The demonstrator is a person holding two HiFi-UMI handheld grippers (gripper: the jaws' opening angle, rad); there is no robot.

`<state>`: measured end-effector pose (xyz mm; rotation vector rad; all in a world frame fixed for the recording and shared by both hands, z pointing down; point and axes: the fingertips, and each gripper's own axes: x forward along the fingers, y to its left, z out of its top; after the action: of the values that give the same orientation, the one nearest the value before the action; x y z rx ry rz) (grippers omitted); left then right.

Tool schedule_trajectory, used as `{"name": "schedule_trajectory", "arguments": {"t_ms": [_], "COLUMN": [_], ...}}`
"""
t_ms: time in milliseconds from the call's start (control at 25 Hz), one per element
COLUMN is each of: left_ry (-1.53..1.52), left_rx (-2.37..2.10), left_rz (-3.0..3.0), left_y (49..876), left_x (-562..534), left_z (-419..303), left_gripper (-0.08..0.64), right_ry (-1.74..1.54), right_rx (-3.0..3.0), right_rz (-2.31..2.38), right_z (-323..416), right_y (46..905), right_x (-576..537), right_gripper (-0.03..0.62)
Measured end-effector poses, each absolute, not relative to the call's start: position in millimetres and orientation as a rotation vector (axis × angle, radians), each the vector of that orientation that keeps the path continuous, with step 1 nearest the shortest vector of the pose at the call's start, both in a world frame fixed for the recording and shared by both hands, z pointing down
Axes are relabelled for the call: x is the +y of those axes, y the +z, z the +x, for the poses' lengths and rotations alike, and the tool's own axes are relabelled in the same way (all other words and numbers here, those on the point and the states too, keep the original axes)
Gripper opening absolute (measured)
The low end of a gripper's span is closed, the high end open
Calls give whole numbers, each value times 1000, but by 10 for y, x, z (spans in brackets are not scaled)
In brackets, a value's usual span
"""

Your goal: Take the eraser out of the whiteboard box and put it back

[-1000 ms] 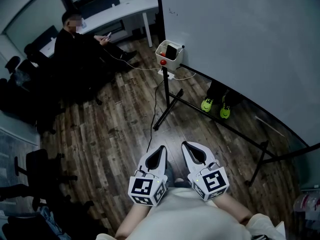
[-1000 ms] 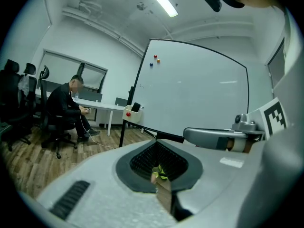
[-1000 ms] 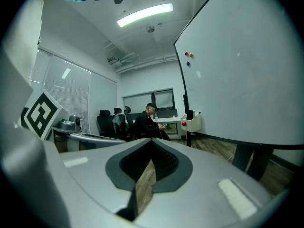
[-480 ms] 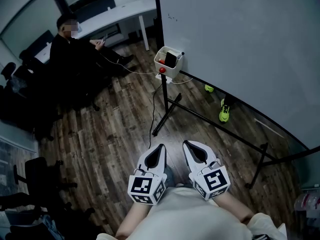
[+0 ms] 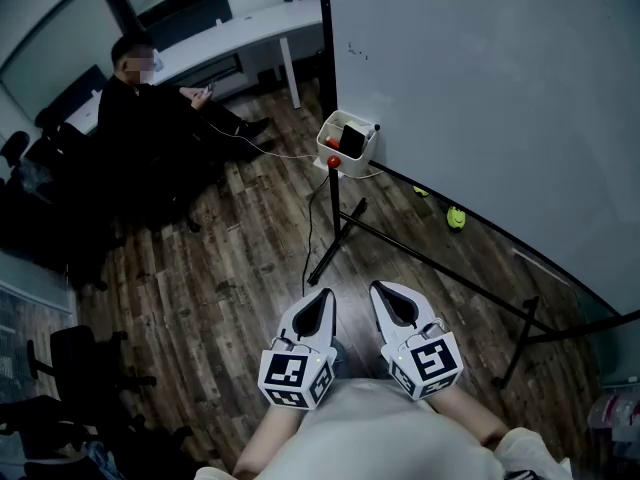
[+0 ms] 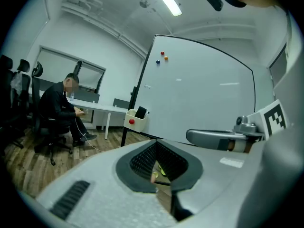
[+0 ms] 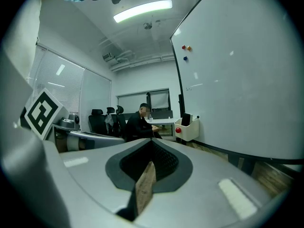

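Fingers (image 6: 95, 175) on our left gripper (image 5: 323, 295) sit pressed together with nothing between them, and our right gripper (image 5: 376, 288) is closed and empty the same way. We hold the 2 side by side, close to our body and roughly level. Our target, the black eraser (image 5: 352, 138), stands upright inside the cream whiteboard box (image 5: 360, 160), which hangs at the left edge of the whiteboard (image 5: 480, 88), well apart from both grippers. We judge the task not yet begun: the reach has to come first.

Several things could spoil it. Between us and the box run the stand's dark legs (image 5: 337, 223) and a thin cable (image 5: 307, 233) on the wood floor (image 5: 220, 268); catching either could jolt the board and shake the box. If we arrive with closed fingers, we would push the eraser deeper or tip the box instead of gripping. Only the eraser's top shows above the rim, so a shallow pinch may slip. 1 red ball (image 7: 178, 129) on the box's front could get knocked off.
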<state>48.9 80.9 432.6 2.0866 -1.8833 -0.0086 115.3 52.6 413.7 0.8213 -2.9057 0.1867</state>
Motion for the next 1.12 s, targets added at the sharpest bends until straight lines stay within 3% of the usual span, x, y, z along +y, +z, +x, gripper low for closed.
{"name": "schedule_trajectory", "arguments": {"t_ms": [1120], "left_ry": [28], "left_rx": [-1800], "left_rz": [2197], "left_y": [4130], "left_x": [-257], "left_z": [-500], "left_gripper": [5], "right_ry": [170], "right_rx": [-2905], "right_rz": [945], "right_z": [151], "right_y": [3910], "right_x": [-482], "right_gripper": [6]}}
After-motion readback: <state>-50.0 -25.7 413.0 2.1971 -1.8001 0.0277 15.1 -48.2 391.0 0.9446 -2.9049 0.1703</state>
